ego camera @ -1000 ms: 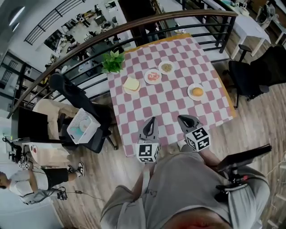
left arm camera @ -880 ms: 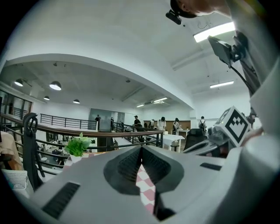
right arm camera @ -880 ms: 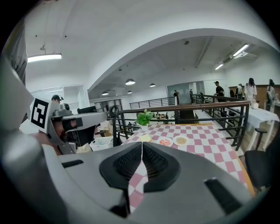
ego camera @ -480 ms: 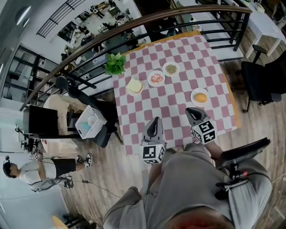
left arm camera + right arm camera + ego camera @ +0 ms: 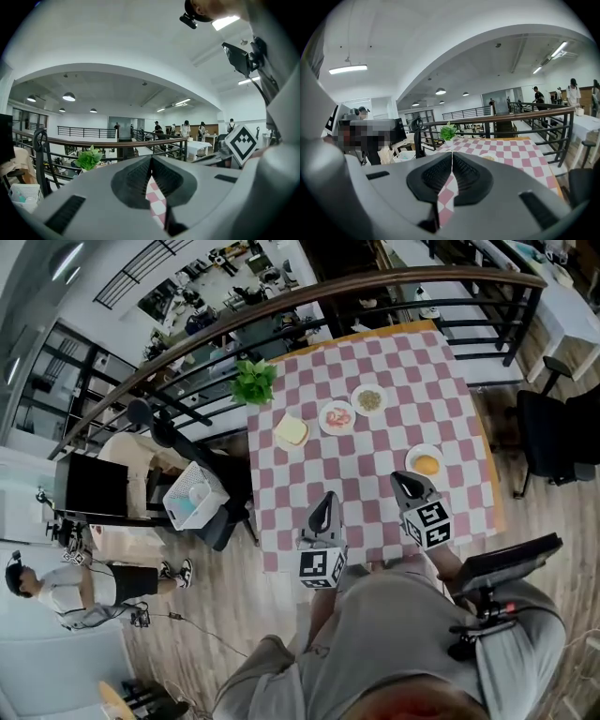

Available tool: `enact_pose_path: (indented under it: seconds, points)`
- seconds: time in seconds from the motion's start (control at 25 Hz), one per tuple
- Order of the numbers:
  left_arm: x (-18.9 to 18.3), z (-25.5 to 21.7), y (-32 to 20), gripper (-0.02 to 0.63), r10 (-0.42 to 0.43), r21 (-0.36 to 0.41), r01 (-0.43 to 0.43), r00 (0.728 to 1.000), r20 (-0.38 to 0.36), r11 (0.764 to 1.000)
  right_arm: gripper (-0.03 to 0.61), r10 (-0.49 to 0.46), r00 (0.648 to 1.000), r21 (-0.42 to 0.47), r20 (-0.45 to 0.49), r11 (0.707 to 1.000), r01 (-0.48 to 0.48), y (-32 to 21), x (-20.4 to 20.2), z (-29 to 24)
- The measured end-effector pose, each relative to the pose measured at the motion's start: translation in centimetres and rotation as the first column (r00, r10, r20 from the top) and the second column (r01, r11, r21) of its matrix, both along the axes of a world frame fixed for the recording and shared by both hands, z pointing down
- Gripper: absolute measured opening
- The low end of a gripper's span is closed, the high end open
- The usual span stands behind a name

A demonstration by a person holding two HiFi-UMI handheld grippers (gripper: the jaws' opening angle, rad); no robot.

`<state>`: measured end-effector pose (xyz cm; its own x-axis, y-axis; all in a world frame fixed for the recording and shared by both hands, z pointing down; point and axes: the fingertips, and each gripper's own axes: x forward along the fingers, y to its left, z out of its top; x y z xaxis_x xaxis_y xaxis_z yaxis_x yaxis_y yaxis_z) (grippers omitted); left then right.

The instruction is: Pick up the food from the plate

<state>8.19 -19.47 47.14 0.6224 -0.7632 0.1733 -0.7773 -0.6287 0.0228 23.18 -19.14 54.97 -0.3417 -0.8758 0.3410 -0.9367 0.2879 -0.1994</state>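
On the pink-and-white checked table (image 5: 375,427) stand several white plates of food: a slice of bread (image 5: 292,430) at the left, red food (image 5: 337,416), greenish food (image 5: 369,398), and a yellow round piece (image 5: 426,463) at the right. My left gripper (image 5: 324,500) is shut and empty above the table's near edge. My right gripper (image 5: 406,482) is shut and empty too, just short of the plate with the yellow piece. In the right gripper view the jaws (image 5: 451,159) meet, with that plate (image 5: 489,158) beyond them. In the left gripper view the jaws (image 5: 151,165) touch as well.
A potted green plant (image 5: 254,382) stands at the table's far left corner. A dark railing (image 5: 309,296) curves behind the table. Black office chairs (image 5: 553,432) stand at the right, and a chair with a white basket (image 5: 192,495) at the left. A person (image 5: 66,587) stands at far left.
The view has moved forward toward the table. Both grippers have advanced with it, and the right one now lies closer to the plate with the yellow piece. Both stay shut.
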Motion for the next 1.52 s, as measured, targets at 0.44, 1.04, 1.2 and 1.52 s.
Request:
enact_pose_path:
  seconds: [0.44,1.04,1.2,1.52]
  points:
    - [-1.4,0.2,0.6,0.008,0.088,0.014,-0.088,0.996,-0.011,0.996,0.015,0.023,0.999,0.096,0.036,0.995,-0.027,0.2,-2.9,-3.7]
    - [-3.5,-1.3,-1.1,0.008,0.106,0.098,-0.097,0.989,-0.099,0.99,0.015,0.095,0.994,0.281,-0.046,0.956,-0.079,1.2,-1.3,-9.4]
    - [-4.8,-1.0,-1.5,0.008,0.073,0.076,-0.065,0.991,-0.111,0.995,0.042,0.12,0.99,0.27,-0.079,0.958,-0.095,0.5,-1.9,-9.1]
    - [-5.7,0.0,-1.8,0.008,0.082,0.058,-0.077,0.993,-0.09,0.995,0.328,0.183,0.97,0.3,-0.161,0.945,-0.128,-0.9,-2.2,-10.2]
